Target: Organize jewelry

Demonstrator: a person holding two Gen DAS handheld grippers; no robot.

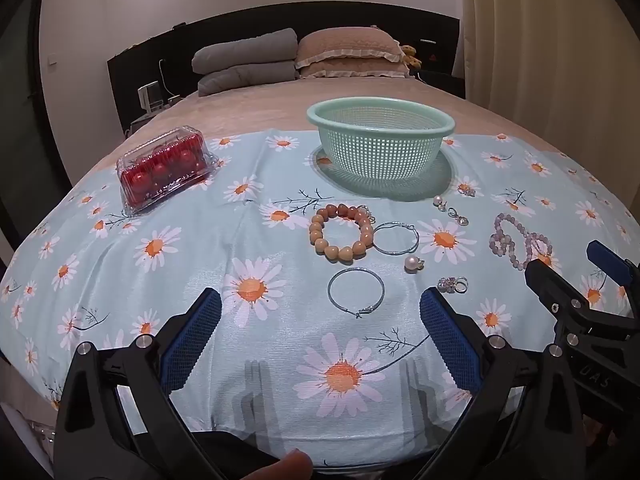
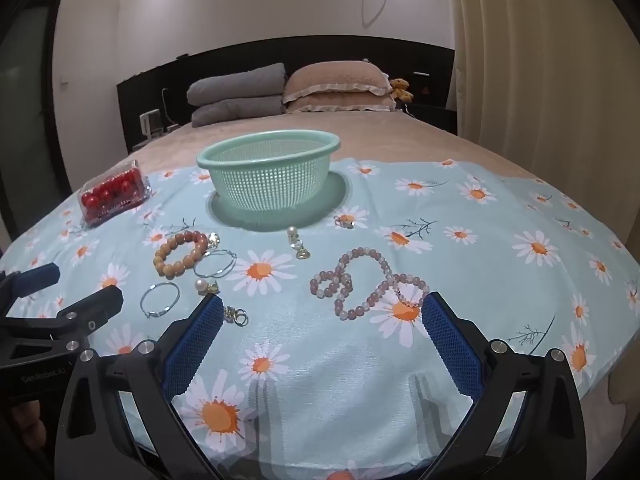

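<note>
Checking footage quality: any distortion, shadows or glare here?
Left wrist view: fisheye bends the daisy cloth into a dome, corners vignetted black; the green basket casts a soft shadow. Right wrist view: same curvature; glare on the clear box of red beads.

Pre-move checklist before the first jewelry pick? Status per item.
1. Left claw open, nothing held: ok.
2. Right claw open, nothing held: ok.
3. Green basket upright on the daisy cloth, mouth unobstructed: ok.
4. Silver hoop lies flat just ahead of the left claw, apart from its neighbours: ok.
5. Purple bead strand ahead of the right claw lies in tangled loops, so it may come up unevenly: not ok.
6. Second hoop clear of the orange bead bracelet: not ok, they look to be touching.
</note>
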